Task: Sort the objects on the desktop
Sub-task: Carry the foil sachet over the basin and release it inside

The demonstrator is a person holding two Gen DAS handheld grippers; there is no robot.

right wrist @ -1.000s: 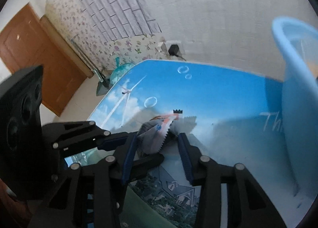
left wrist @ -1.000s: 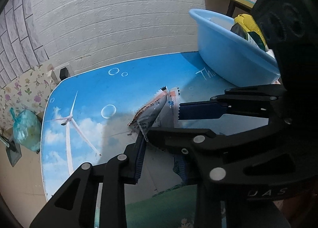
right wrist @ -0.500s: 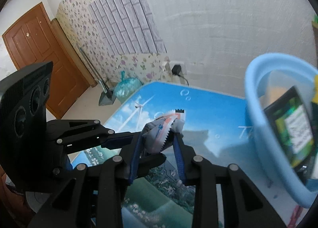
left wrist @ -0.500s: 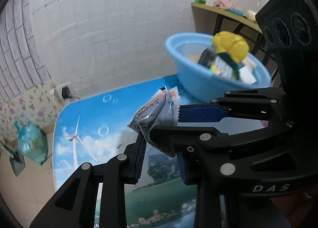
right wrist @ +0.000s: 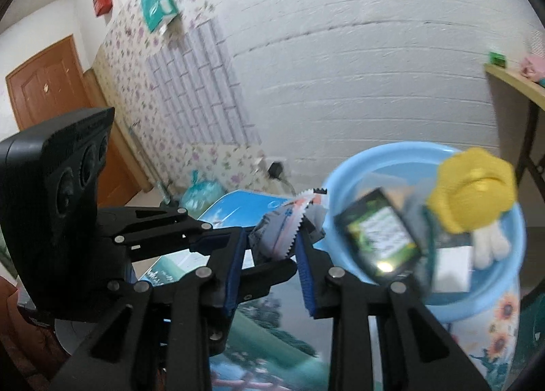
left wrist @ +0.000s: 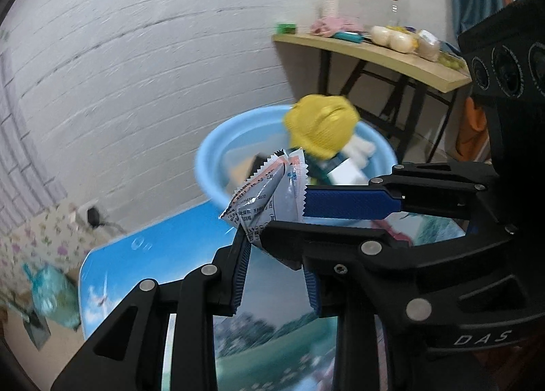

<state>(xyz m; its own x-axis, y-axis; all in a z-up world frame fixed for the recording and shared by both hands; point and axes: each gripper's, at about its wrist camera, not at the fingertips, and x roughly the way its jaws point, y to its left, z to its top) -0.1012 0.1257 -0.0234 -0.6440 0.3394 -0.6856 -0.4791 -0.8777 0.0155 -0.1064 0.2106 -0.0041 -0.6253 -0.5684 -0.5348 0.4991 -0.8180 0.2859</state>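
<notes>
Both tongs pinch one sachet between them. In the left wrist view the left tongs (left wrist: 276,275) grip the sachet (left wrist: 269,207) at frame centre, its long axis slanting toward the upper right. The basin (left wrist: 211,166) lies directly behind it, above centre. In the right wrist view the right tongs (right wrist: 269,271) hold the sachet (right wrist: 282,231); the basin (right wrist: 511,275) sits to the right. Judgement: the right tongs are nearer the basin. The sachet hangs above the surface (left wrist: 163,254), short of the rim.

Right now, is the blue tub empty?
No, the blue tub already holds a yellow toy and a dark packet.
</notes>
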